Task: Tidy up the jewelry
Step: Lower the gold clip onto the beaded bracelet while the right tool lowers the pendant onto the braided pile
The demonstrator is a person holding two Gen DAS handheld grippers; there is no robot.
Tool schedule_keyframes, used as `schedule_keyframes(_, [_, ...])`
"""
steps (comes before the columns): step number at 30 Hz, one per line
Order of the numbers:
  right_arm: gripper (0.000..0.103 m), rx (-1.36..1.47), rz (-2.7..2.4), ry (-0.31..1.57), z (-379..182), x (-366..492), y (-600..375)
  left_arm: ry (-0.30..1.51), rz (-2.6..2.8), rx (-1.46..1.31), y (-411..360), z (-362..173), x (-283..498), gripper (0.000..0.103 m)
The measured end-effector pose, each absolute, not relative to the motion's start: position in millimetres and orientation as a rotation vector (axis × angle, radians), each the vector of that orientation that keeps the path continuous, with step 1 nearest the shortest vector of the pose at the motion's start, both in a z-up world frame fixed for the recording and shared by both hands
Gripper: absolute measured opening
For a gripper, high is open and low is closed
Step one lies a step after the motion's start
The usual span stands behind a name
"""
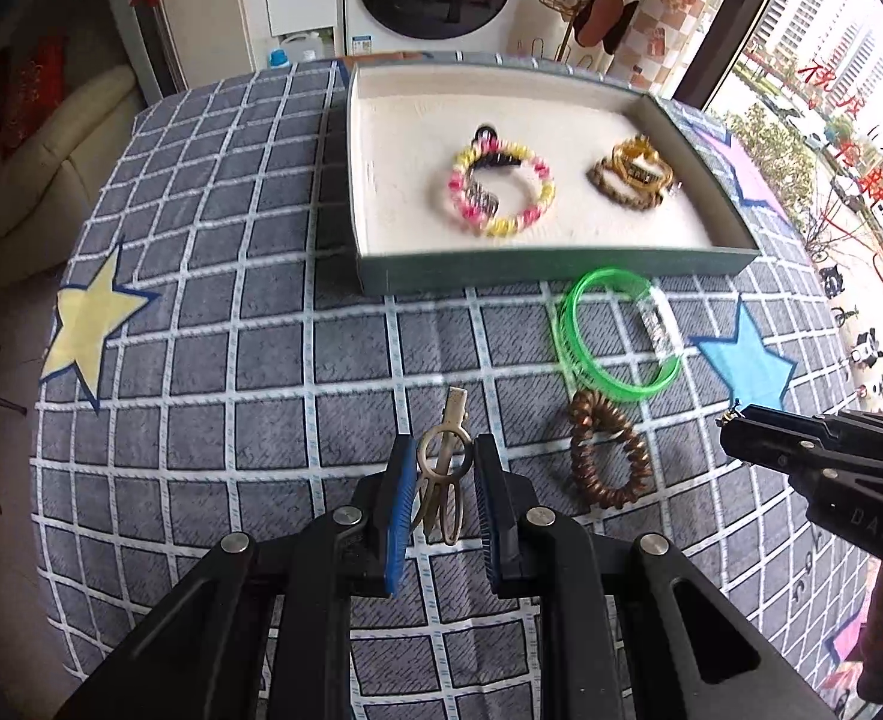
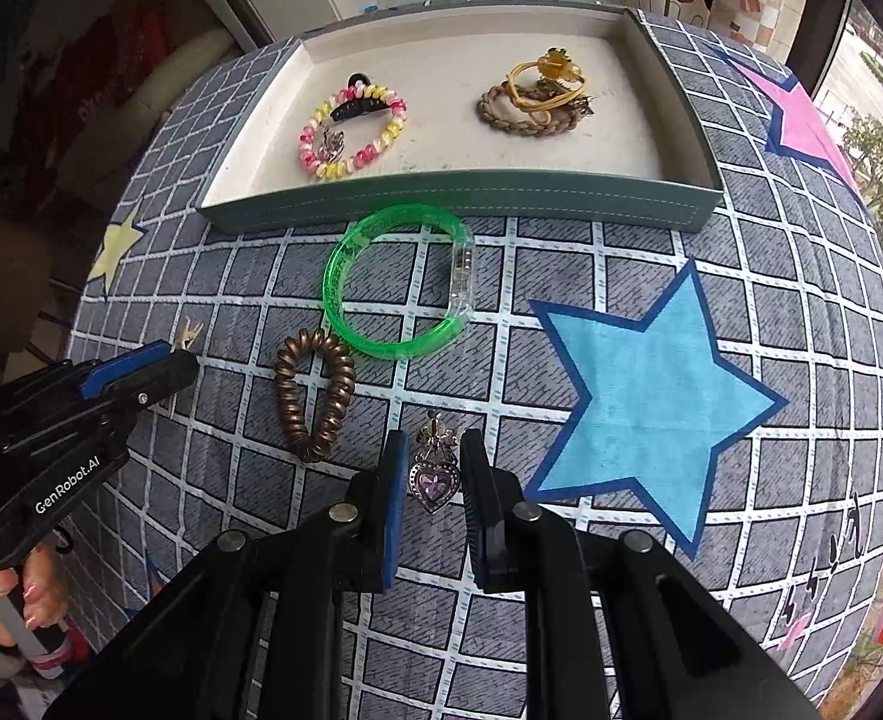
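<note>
My left gripper [image 1: 441, 474] is shut on a gold metal hair clip [image 1: 441, 468], whose tip pokes past the pads. My right gripper [image 2: 432, 474] is shut on a purple heart brooch [image 2: 434, 477]. On the cloth lie a green bangle [image 2: 399, 279] and a bronze coil hair tie [image 2: 315, 393]; both also show in the left wrist view, the bangle [image 1: 615, 336] above the coil tie [image 1: 606, 459]. The grey tray [image 2: 459, 195] holds a pink-yellow coil bracelet [image 2: 351, 132] with a black claw clip [image 2: 354, 102], and a braided brown and gold pile [image 2: 537, 102].
The table wears a grey checked cloth with a blue star [image 2: 651, 402], a yellow star [image 1: 90, 324] and a pink star [image 2: 801, 120]. The tray [image 1: 549, 270] sits at the far side. A window is to the right, a sofa to the left.
</note>
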State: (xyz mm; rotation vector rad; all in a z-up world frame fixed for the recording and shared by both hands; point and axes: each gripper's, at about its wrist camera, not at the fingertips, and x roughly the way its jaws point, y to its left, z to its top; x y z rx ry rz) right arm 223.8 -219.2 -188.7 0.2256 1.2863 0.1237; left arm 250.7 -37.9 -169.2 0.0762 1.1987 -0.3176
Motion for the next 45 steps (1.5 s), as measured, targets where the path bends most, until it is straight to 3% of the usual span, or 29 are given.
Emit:
schedule_keyframes(17, [0.019, 0.301, 0.132, 1.173, -122.4, 287.0, -270.8, 1.08, -0.331, 0.076, -71.6, -114.0, 321.7, 0.032])
schedule_keyframes(45, [0.019, 0.271, 0.152, 1.207, -176.8, 394.6, -295.6, 1.132, -0.187, 0.182, -122.8, -183.8, 389.8, 0.032])
